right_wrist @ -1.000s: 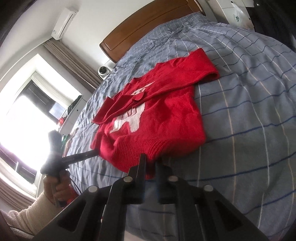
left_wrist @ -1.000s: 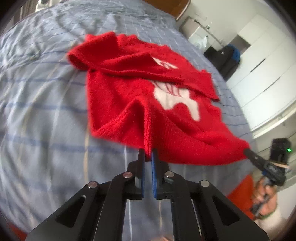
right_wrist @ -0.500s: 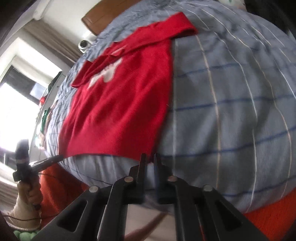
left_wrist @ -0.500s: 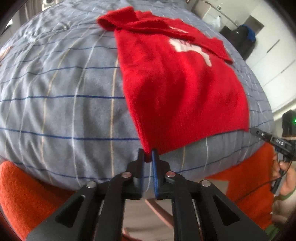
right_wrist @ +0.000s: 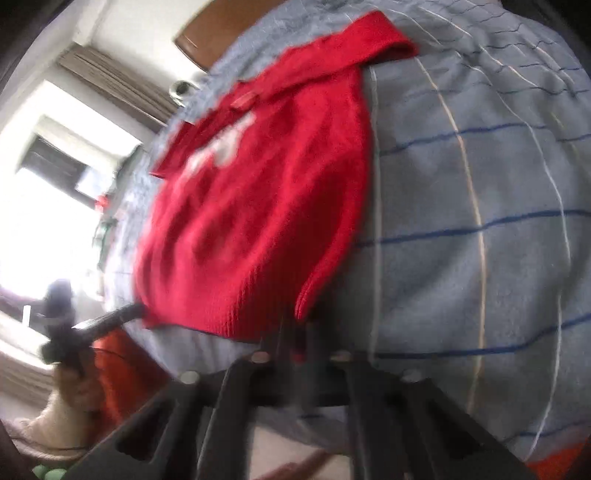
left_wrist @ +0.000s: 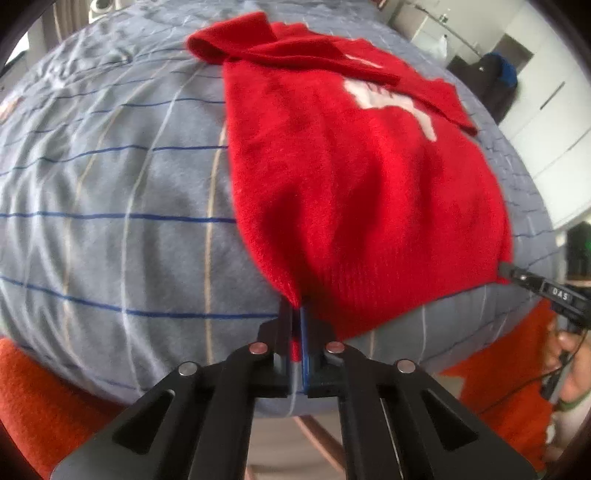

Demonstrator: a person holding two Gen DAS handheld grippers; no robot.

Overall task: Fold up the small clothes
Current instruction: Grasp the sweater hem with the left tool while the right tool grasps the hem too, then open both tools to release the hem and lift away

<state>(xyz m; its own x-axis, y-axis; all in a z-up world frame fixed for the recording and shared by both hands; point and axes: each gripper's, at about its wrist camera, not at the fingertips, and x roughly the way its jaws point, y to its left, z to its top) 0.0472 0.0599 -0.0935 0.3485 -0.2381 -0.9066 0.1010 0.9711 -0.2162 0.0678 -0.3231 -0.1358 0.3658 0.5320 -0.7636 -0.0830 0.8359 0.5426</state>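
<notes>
Left hand-held gripper (left_wrist: 297,317) clenched on one hem corner of the red sweater (left_wrist: 354,177), right hand-held gripper (right_wrist: 295,328) on the other. Sweater flat on the bed (left_wrist: 110,184), sleeves across chest. Best lifting both corners evenly, hem toward collar.

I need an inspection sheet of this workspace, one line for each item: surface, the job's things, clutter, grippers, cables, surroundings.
Surface: bed cover, blue-grey with a line grid, wrinkled at the far end.
Job's things: red sweater with a white motif, lying flat, sleeves folded across the top, hem at the near bed edge.
Clutter: nothing seen on the bed.
Grippers: left gripper shut on one hem corner; right gripper shut on the other hem corner.
Cables: a thin dark cable hangs below the right hand.
Surroundings: wooden headboard, bright window, white cupboards, orange fabric below the bed edge.
</notes>
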